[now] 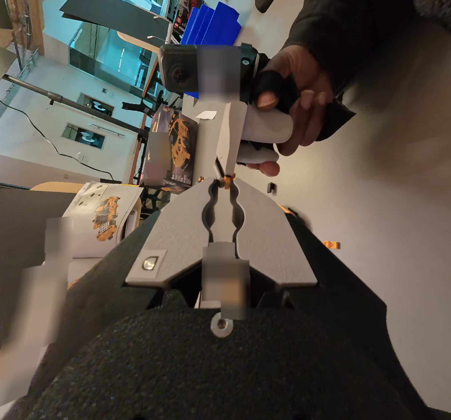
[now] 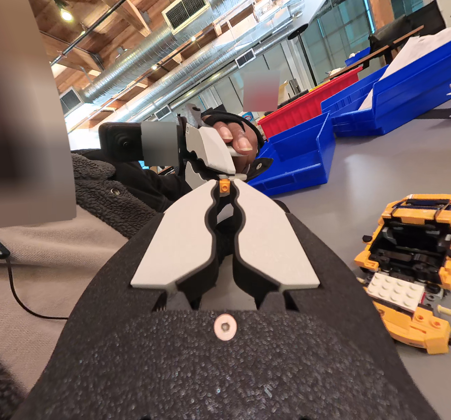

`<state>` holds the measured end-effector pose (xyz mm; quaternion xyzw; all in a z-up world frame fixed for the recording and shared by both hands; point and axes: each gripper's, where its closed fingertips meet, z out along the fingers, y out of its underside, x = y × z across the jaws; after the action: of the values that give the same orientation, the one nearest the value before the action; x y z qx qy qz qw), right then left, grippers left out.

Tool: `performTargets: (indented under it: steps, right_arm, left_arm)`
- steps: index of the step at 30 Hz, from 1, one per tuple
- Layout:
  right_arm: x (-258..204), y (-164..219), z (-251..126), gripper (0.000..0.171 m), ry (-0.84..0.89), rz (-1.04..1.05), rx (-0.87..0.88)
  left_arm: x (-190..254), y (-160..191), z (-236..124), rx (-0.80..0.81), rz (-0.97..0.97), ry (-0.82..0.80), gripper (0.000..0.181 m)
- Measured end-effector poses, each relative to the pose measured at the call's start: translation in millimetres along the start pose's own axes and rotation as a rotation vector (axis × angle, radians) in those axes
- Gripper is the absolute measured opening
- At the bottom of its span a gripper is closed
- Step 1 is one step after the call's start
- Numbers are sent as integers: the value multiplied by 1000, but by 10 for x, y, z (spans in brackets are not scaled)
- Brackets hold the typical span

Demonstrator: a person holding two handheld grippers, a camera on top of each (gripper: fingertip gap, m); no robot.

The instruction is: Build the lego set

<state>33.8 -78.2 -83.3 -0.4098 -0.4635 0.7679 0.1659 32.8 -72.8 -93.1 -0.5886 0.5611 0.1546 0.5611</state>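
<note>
Right tongs [image 2: 224, 187] are clamped on an orange brick [image 2: 224, 186]; left tongs [image 1: 225, 181] pinch a white plate [image 2: 231, 176] (apparently for joining mid-air).

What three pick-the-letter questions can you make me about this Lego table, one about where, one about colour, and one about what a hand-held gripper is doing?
1. Where is the half-built car?
A. On the grey table
B. Inside a blue bin
C. Up in the air, held by a hand

2. What colour is the tiny brick at the tips of the right hand-held gripper?
A. Green
B. Orange
C. Purple

3. What is the right hand-held gripper doing?
A. Standing wide open with nothing in it
B. Lying on the table
C. Pinching the tiny brick

Answers:
1. A, because the car rests on the grey tabletop in front of the bins.
2. B, because the studded brick between the fingertips is orange, like the car.
3. C, because the two fingers close onto the brick's sides, up off the table.
</note>
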Motion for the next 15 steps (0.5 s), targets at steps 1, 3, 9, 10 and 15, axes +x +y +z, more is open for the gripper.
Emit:
performTargets:
  steps: [1,3,9,10,15]
  right_arm:
    - [4,7,2,7,-1,10,-5]
    - [22,36,8,7,2,39,-21]
    - [79,135,39,7,19,155,-70]
    - [86,146,41,7,22,181,-73]
    - [141,214,44,7,45,310,-99]
  left_arm:
    - [8,8,-3,-7,12,-1,9]
    - [35,34,-9,-27,33,5,8]
    - [130,128,-36,-73,71,38,9]
    - [142,141,-39,-78,71,41,9]
    - [213,211,-34,-98,46,76,8]
